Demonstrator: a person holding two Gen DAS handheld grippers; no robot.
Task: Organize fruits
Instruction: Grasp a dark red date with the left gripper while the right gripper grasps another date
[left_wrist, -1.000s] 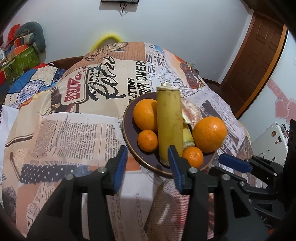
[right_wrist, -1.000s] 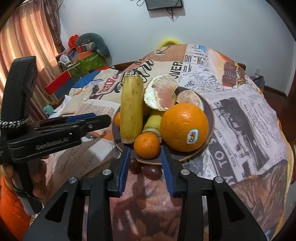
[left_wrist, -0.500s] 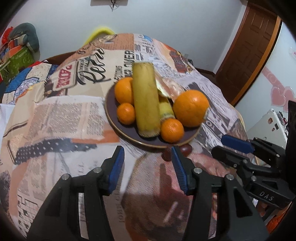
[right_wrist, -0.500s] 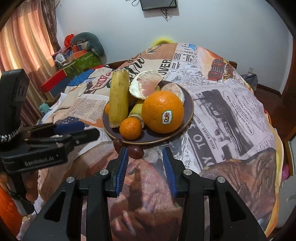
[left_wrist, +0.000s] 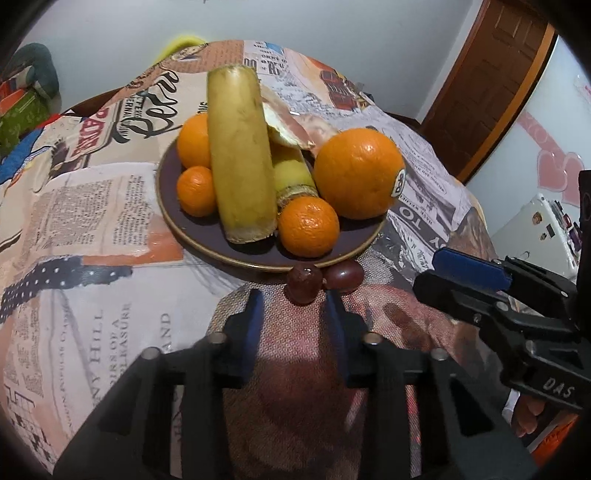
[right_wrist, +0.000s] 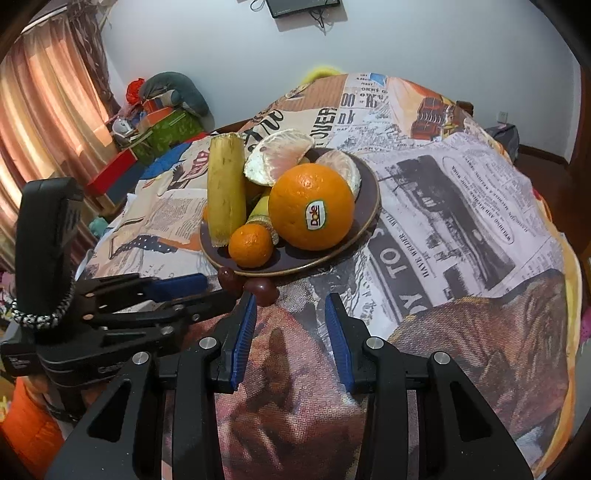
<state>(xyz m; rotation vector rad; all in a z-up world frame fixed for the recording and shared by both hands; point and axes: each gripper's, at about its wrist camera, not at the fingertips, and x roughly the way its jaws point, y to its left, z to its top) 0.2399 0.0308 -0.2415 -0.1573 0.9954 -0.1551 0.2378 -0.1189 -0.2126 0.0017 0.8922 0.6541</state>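
A dark plate (left_wrist: 354, 236) (right_wrist: 365, 206) holds a big stickered orange (left_wrist: 358, 173) (right_wrist: 310, 206), a thick yellow stalk piece (left_wrist: 240, 158) (right_wrist: 226, 192), small mandarins (left_wrist: 308, 227) and peeled citrus segments (right_wrist: 277, 157). Two dark red grapes (left_wrist: 304, 282) (right_wrist: 260, 290) lie on the cloth against the plate's near rim. My left gripper (left_wrist: 293, 299) (right_wrist: 207, 291) points down at them. Its jaws are closing, one grape lies just ahead of the tips, and the pads do not touch it. My right gripper (right_wrist: 290, 301) (left_wrist: 426, 269) stands narrowly open beside the grapes with nothing between its fingers.
A newspaper-print cloth (right_wrist: 443, 221) covers the round table and drops off at the right and near edges. Boxes and bags (right_wrist: 162, 110) are piled by the curtain at the far left. A brown door (left_wrist: 491, 74) and a white appliance (left_wrist: 535, 229) stand to the right.
My left gripper has shifted from the plate's left side to its near rim and sunk toward the grapes, and its jaws have narrowed. My right gripper has drawn back a little from the plate.
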